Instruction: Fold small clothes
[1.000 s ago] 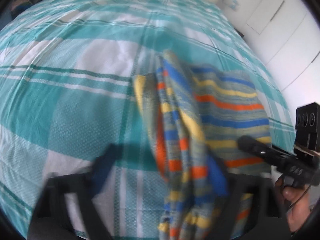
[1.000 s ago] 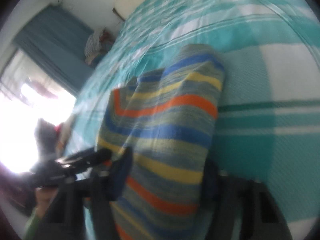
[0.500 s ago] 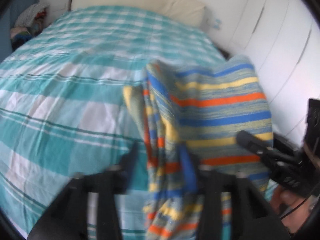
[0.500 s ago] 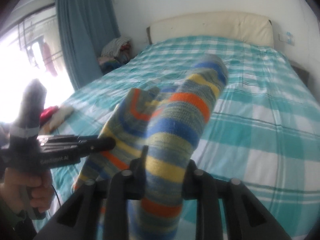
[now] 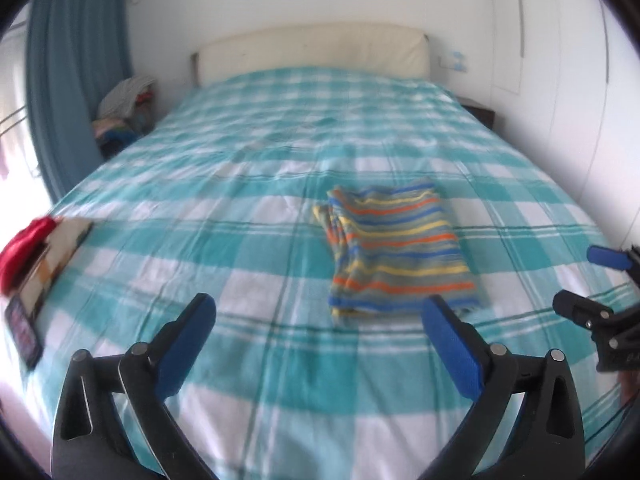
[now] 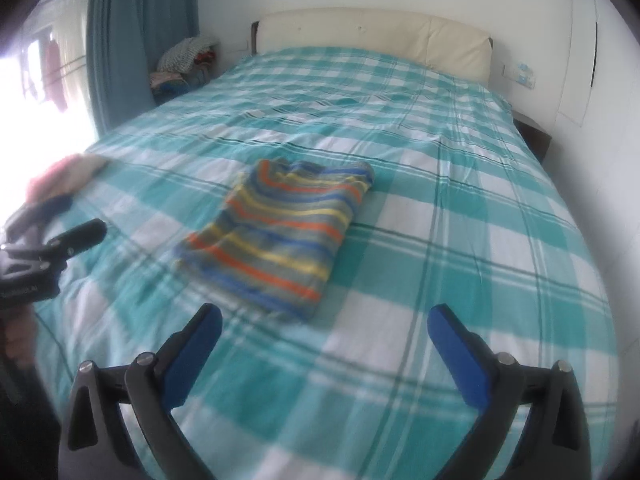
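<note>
A small striped garment [image 5: 396, 248], blue, orange, yellow and grey, lies folded flat on the teal checked bed [image 5: 248, 208]. It also shows in the right wrist view [image 6: 288, 240]. My left gripper [image 5: 320, 320] is open and empty, held back from the garment's near edge. My right gripper [image 6: 332, 328] is open and empty, also short of the garment. The right gripper shows at the right edge of the left wrist view [image 5: 600, 292]. The left gripper shows at the left edge of the right wrist view [image 6: 52, 240].
A red cloth [image 5: 24, 244] and flat items [image 5: 24, 320] lie at the bed's left edge. A cream headboard [image 5: 312, 50] stands at the far end. A pile of clothes [image 5: 124, 112] sits by the blue curtain [image 5: 68, 80]. White wardrobes [image 5: 560, 60] line the right.
Both grippers were shut on the striped garment and held it up. Now both have let go and pulled back, and the garment lies folded on the bed.
</note>
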`<control>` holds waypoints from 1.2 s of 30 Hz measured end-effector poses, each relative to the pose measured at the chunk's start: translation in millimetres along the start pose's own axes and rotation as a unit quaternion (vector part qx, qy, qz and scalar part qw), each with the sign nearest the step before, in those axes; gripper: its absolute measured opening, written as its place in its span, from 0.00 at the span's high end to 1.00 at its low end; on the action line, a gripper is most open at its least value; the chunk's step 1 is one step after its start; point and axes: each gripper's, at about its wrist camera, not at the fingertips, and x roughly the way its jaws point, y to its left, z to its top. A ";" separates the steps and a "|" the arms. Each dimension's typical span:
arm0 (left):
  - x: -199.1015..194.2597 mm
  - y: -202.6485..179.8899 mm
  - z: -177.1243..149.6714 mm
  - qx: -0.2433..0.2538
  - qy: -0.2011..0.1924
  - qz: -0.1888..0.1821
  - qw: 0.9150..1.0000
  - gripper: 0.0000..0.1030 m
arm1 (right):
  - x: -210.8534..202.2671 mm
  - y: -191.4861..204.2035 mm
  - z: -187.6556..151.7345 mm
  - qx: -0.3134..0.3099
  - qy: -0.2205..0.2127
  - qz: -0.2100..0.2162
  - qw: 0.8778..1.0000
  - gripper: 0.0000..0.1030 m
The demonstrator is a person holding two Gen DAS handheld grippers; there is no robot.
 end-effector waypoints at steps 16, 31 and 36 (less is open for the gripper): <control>-104.1 -15.2 -47.3 -0.006 0.033 0.040 0.999 0.00 | -113.5 52.5 -48.4 0.024 -0.003 -0.013 1.000 0.00; -129.5 -10.8 -50.7 -0.008 0.023 0.054 0.998 0.00 | -139.7 78.8 -47.0 0.010 -0.015 -0.020 1.000 0.01; -131.2 -11.4 -51.1 -0.006 0.018 0.058 0.998 0.00 | -144.6 83.5 -46.9 0.005 -0.016 -0.023 1.000 0.01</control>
